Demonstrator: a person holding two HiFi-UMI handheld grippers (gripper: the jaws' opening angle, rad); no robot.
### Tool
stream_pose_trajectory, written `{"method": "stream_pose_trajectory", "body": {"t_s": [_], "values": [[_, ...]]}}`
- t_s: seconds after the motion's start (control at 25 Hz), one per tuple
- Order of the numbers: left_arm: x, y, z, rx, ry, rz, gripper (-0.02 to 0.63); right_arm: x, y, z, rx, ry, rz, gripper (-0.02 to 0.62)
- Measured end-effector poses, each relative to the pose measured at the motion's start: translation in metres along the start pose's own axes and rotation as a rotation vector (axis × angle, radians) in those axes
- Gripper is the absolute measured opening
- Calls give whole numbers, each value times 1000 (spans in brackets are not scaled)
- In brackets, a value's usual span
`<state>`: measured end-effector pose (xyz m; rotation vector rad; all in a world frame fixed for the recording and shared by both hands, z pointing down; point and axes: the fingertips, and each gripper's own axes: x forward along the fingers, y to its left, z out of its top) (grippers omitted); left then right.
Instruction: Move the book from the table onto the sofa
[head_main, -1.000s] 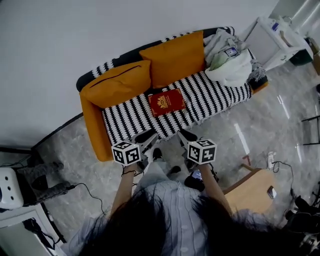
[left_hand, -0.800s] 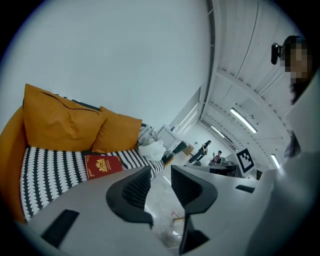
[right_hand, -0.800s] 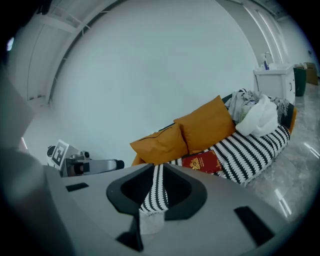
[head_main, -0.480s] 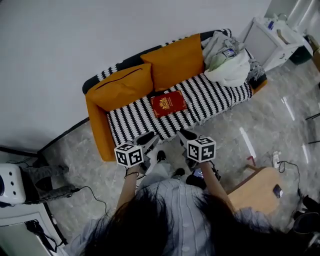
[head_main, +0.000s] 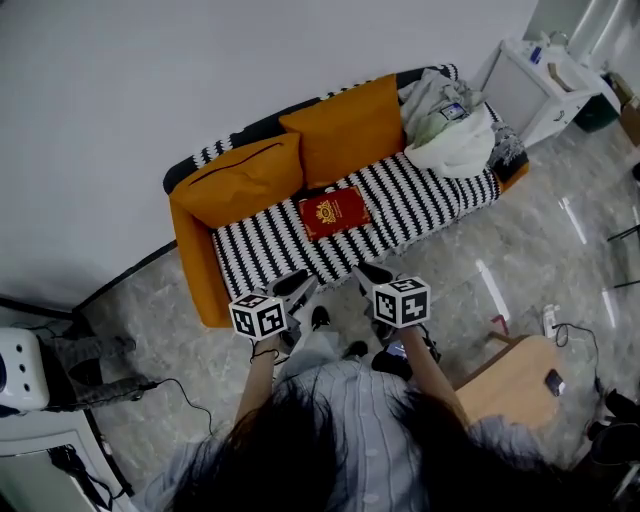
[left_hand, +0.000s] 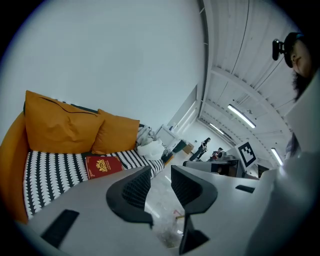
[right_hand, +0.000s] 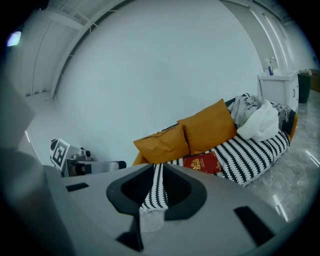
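My left claw (left_hand: 160, 175): jaws apart, nothing between. My right claw (right_hand: 159, 167): jaws nearly together, narrow gap, nothing gripped. Both point at front edge of striped sofa (head_main: 262, 246), over floor (head_main: 480, 255). Red book (head_main: 334, 212) lies flat mid-seat on sofa, just before two orange cushions (head_main: 240, 178). Heap of clothes (head_main: 450, 125) at right end of sofa.

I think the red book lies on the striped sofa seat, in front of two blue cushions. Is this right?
Only the colour is wrong: the head view shows the red book on the striped sofa seat, in front of two orange cushions.
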<state>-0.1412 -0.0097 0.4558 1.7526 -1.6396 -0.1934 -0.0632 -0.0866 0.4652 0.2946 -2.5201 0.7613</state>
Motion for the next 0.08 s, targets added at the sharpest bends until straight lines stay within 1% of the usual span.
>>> {"method": "stream_pose_trajectory", "body": {"t_s": [0.08], "values": [[0, 3, -2, -4, 0, 1, 137, 1, -2, 0, -1, 1, -4, 66]]}}
